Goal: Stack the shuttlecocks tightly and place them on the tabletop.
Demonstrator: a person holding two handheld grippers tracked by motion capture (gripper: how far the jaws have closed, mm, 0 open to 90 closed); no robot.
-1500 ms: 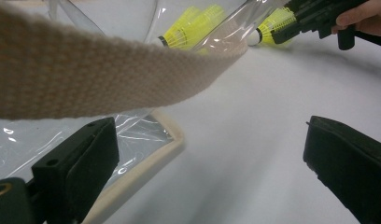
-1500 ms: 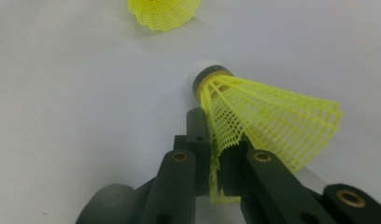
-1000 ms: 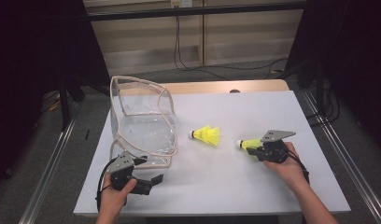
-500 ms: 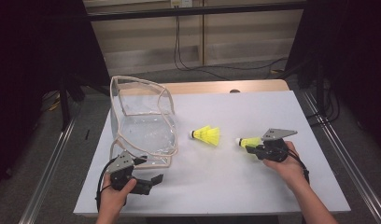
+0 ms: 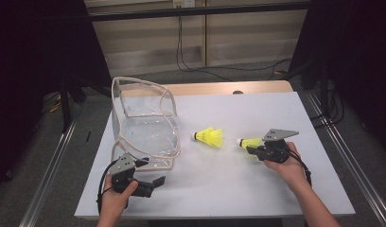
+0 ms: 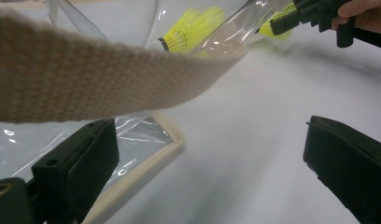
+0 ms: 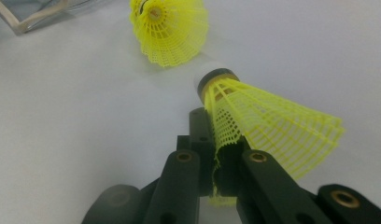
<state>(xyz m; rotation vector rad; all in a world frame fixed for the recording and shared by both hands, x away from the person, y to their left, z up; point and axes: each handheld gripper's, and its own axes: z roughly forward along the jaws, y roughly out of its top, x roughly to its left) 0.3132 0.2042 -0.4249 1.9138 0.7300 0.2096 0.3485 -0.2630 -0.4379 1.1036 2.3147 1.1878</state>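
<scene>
Yellow mesh plastic fills the pinch of the right gripper [image 5: 251, 144]: its black jaws are closed on the skirt of a yellow plastic shuttlecock with a white cork tip [image 7: 268, 122], and in the right gripper view the netting is crumpled between the two pads. From the high view that shuttlecock [image 5: 248, 142] points its tip left, at the front of the gripper and over the white table [image 5: 257, 189]. A second yellow shuttlecock [image 5: 209, 138] lies free on the table, near the held one and between it and the clear plastic bag with beige webbing trim [image 5: 144, 124]. This bag stands open at the table's left side. The left gripper [image 5: 153, 181] rests low by the bag's near corner, jaws spread wide with nothing between them; in the left gripper view a beige strap [image 6: 100, 74] crosses just above them.
</scene>
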